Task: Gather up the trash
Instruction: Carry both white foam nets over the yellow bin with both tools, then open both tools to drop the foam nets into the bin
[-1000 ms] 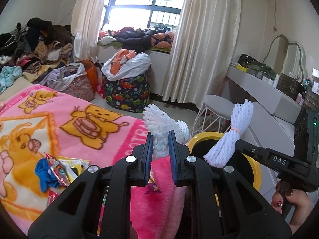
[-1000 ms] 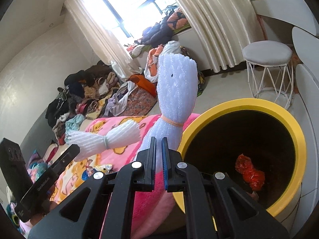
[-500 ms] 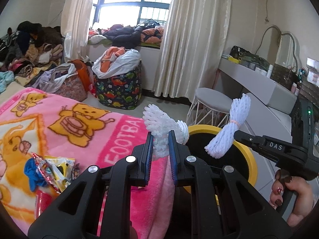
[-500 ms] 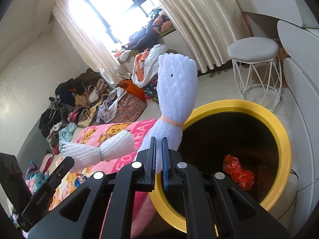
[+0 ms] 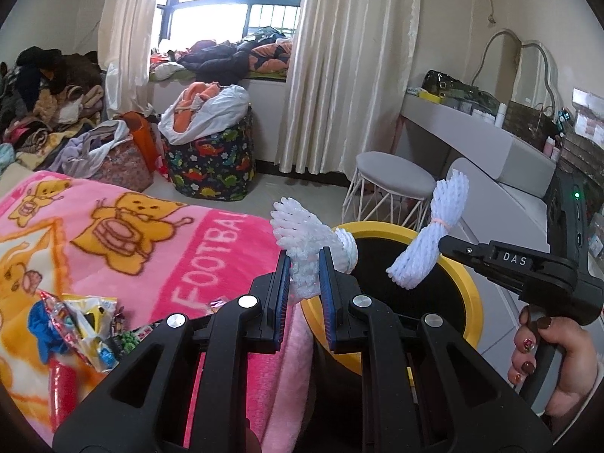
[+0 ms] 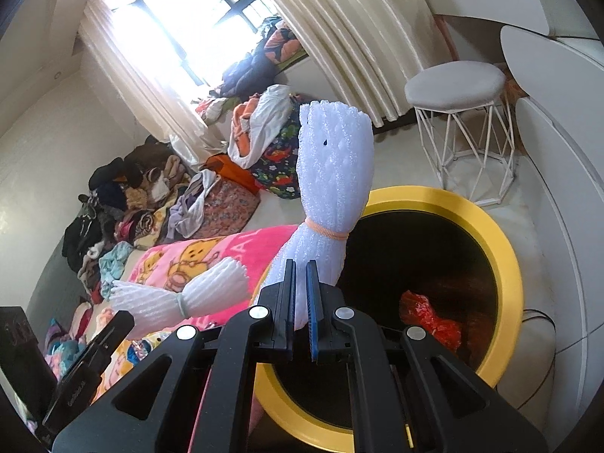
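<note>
My left gripper (image 5: 304, 260) is shut on a white foam net bundle (image 5: 302, 230) and holds it at the near rim of the yellow-rimmed black bin (image 5: 468, 287). My right gripper (image 6: 301, 264) is shut on a second white foam net bundle (image 6: 332, 173), tied with an orange band, above the bin's (image 6: 506, 249) left rim. That bundle also shows in the left wrist view (image 5: 434, 234), over the bin's mouth. The left gripper's bundle shows in the right wrist view (image 6: 177, 298). A red wrapper (image 6: 430, 321) lies inside the bin.
A pink cartoon blanket (image 5: 113, 234) covers the bed beside the bin, with several snack wrappers (image 5: 75, 321) on it. A white wire stool (image 5: 392, 185), a white vanity desk (image 5: 490, 139), a dinosaur-print laundry basket (image 5: 211, 162) and clothes piles (image 5: 45, 105) stand beyond.
Both grippers have moved toward the bin with their foam bundles. The bin now fills more of both views, and the bundles sit closer over its mouth.
</note>
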